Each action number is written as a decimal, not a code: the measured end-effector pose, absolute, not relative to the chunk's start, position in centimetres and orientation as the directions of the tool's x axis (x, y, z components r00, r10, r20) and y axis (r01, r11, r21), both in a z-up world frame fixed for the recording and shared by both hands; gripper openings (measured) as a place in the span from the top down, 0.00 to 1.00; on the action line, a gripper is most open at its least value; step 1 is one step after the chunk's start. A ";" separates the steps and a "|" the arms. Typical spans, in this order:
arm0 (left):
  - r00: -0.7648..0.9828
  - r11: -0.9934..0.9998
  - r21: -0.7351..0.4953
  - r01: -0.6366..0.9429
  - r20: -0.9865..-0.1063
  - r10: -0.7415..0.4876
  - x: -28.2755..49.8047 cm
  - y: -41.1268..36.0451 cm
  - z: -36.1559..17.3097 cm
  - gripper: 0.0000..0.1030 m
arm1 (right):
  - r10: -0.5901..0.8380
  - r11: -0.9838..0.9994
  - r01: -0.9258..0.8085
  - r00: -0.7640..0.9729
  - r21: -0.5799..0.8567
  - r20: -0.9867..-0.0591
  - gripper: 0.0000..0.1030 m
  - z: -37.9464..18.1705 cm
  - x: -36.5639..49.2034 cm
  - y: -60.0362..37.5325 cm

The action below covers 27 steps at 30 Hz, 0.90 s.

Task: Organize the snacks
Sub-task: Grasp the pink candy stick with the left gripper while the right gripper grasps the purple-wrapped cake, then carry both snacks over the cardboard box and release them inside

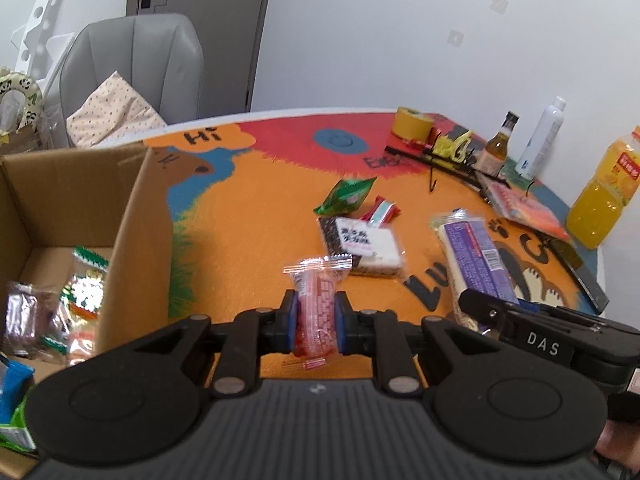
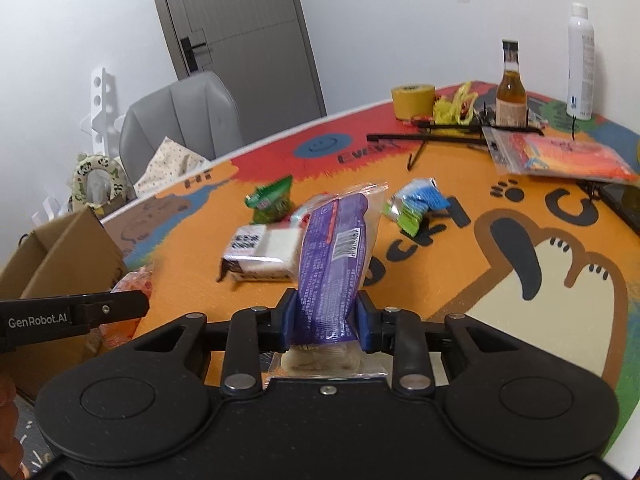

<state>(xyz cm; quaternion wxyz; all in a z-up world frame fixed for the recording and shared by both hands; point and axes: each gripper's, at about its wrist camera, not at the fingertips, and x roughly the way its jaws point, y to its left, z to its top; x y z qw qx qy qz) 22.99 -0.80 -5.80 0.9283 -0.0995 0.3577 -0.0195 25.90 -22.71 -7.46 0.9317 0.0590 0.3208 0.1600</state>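
My left gripper is shut on a red snack packet and holds it above the orange tablecloth, right of the cardboard box. The box holds several snack packets. My right gripper is shut on a long purple snack pack, also seen in the left wrist view. On the table lie a white and black snack pack, a green packet, a blue and green packet and a small red and white packet.
At the table's far side stand a yellow tape roll, a brown glass bottle, a white spray bottle, a black wire rack and an orange bag. An orange juice bottle stands right. A grey chair is behind the box.
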 end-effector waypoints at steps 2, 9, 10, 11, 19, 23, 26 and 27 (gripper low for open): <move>0.754 0.980 -0.198 -0.030 -0.648 -0.107 22.6 -0.7 -5.1 0.83 | 0.341 0.940 -0.265 0.747 0.215 -0.571 0.73 -7.1 25.7 -22.6; 0.776 0.978 -0.206 -0.024 -0.621 -0.112 21.5 0.1 -3.1 0.83 | 0.366 0.930 -0.292 0.769 0.222 -0.524 0.74 -5.0 24.7 -21.9; 0.779 0.978 -0.207 -0.023 -0.617 -0.113 21.3 0.3 -2.8 0.83 | 0.371 0.929 -0.297 0.770 0.223 -0.519 0.74 -4.7 24.5 -21.7; 0.782 0.978 -0.206 -0.023 -0.613 -0.111 21.0 0.4 -2.7 0.83 | 0.376 0.926 -0.304 0.772 0.222 -0.512 0.74 -4.4 24.3 -21.5; 0.800 0.978 -0.204 -0.044 -0.593 -0.088 19.7 2.1 -1.3 0.83 | 0.420 0.908 -0.354 0.769 0.226 -0.482 0.74 -2.7 23.5 -19.5; 0.800 0.979 -0.197 -0.045 -0.594 -0.083 18.9 3.4 -0.6 0.83 | 0.462 0.887 -0.398 0.750 0.234 -0.474 0.74 -1.9 23.0 -17.6; 0.806 0.980 -0.195 -0.049 -0.587 -0.076 18.2 4.5 0.0 0.83 | 0.477 0.879 -0.415 0.743 0.235 -0.469 0.74 -1.6 22.8 -16.8; 0.807 0.979 -0.195 -0.050 -0.586 -0.075 18.0 4.8 0.1 0.83 | 0.483 0.875 -0.422 0.741 0.235 -0.467 0.74 -1.4 22.6 -16.3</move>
